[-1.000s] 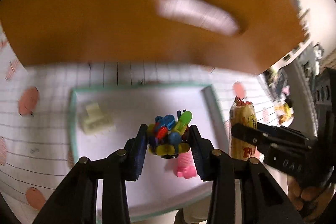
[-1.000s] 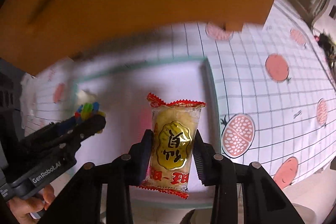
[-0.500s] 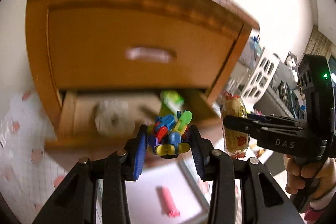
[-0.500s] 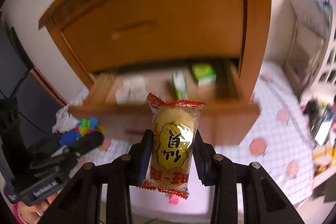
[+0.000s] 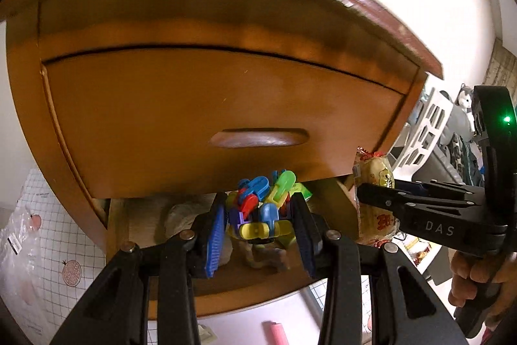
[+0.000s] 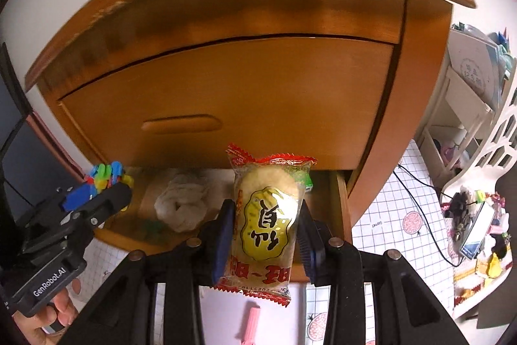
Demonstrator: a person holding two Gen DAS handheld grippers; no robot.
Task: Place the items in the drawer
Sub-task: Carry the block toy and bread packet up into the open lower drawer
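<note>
My left gripper (image 5: 258, 222) is shut on a cluster of small colourful plastic clips (image 5: 263, 204), held over the front of the open lower drawer (image 5: 252, 290). My right gripper (image 6: 263, 228) is shut on a clear snack packet (image 6: 268, 215) with a yellow label and red crimped ends, also in front of that open drawer (image 6: 339, 209). The packet (image 5: 374, 202) and right gripper (image 5: 368, 196) show at the right of the left wrist view. The clips (image 6: 103, 175) and left gripper (image 6: 111, 189) show at the left of the right wrist view.
A wooden cabinet with a closed upper drawer (image 6: 232, 99) fills both views. The open drawer holds a white crumpled bundle (image 6: 181, 202) and a green box (image 5: 302, 191). Below lies a white tray with a pink item (image 6: 250, 325). A white shelf (image 6: 468, 105) with clutter stands right.
Both grippers rose with their loads from over the white tray to the open lower drawer. The cabinet now looms closer, and the tray has dropped to the bottom edge.
</note>
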